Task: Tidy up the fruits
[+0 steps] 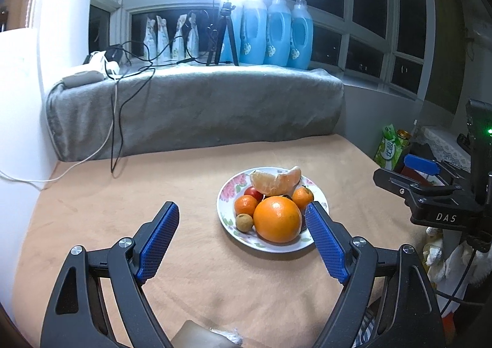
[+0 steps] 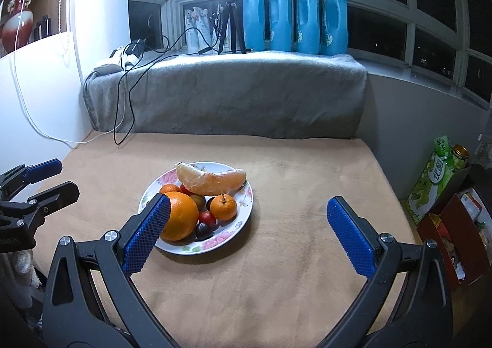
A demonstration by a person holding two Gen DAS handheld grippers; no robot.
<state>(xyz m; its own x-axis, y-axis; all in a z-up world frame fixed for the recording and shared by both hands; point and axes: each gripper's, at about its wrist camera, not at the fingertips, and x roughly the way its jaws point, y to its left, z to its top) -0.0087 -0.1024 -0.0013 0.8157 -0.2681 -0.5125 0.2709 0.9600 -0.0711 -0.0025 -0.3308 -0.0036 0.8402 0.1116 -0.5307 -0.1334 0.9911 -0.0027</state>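
With all fruit piled on the plate (image 1: 226,203) mid-table, left gripper (image 1: 243,219) and right gripper (image 2: 249,212) hang near it, jaws spread empty, likely since sorting looks done.

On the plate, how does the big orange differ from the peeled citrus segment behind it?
The big orange is whole, round and deep orange with its peel on; the peeled segment is a paler, crescent-shaped wedge. The orange sits at the plate's near side, the segment lies across the far side on smaller fruit. Both are on the plate, with neither gripper touching them.
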